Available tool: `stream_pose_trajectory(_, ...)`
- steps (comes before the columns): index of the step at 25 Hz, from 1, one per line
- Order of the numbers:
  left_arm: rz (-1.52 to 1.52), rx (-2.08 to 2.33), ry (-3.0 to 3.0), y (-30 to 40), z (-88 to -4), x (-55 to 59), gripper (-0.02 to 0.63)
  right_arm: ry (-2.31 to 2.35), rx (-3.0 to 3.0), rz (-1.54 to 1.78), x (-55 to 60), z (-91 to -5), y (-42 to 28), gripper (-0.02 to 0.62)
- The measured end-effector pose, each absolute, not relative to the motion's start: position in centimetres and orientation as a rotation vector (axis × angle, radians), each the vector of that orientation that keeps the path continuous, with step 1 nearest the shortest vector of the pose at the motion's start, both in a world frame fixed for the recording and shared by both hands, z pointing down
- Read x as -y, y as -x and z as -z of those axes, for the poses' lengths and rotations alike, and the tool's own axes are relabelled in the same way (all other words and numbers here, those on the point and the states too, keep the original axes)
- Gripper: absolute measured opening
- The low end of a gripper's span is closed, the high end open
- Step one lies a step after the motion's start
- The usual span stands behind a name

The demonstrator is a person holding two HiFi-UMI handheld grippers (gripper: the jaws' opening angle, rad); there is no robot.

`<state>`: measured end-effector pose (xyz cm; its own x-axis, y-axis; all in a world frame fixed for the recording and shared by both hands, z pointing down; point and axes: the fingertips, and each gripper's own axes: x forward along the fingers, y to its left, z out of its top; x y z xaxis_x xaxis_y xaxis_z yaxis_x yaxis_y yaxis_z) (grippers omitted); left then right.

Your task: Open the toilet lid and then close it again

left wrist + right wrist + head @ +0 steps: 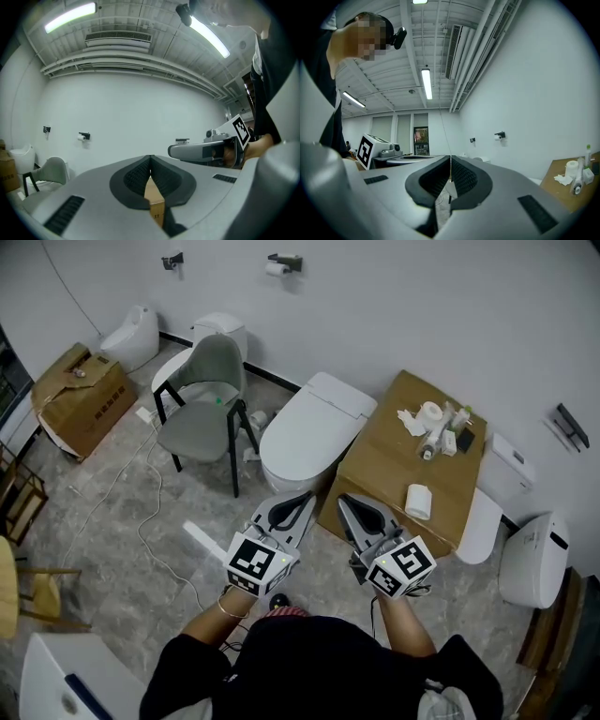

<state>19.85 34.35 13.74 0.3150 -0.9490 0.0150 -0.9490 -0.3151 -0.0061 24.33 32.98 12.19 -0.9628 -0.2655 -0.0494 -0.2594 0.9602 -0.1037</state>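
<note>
Ahead of both grippers, toilet lid point(314, 427) down, untouched, cardboard box point(398, 470) just beside. Left gripper point(300, 501) and right gripper point(346, 502) empty, jaws pressed together, short of lid. Likely best: slip one tip under front rim, lift slowly, no slamming.

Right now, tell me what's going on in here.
A person stands facing a white toilet, holding the left tongs in one hand and the right tongs in the other. Both tongs are shut with nothing between them, and they hover just short of the toilet lid, which is down. Neither touches it. A cardboard box sits beside the toilet.
</note>
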Motion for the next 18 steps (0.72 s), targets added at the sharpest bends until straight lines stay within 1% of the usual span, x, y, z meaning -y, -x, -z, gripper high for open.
stream_pose_trajectory(13, -0.045, 1.798, -2.581, -14.7, -13.7, -33.5, 0.004, 0.445, -3.017, 0.158, -32.0, -12.4, -19.2, 0.021)
stream_pose_trajectory(18, 0.000, 1.771, -2.567, -13.5, -14.1, -33.4, 0.004, 0.456, -3.020, 0.159, -32.1, -12.6, -18.1, 0.021)
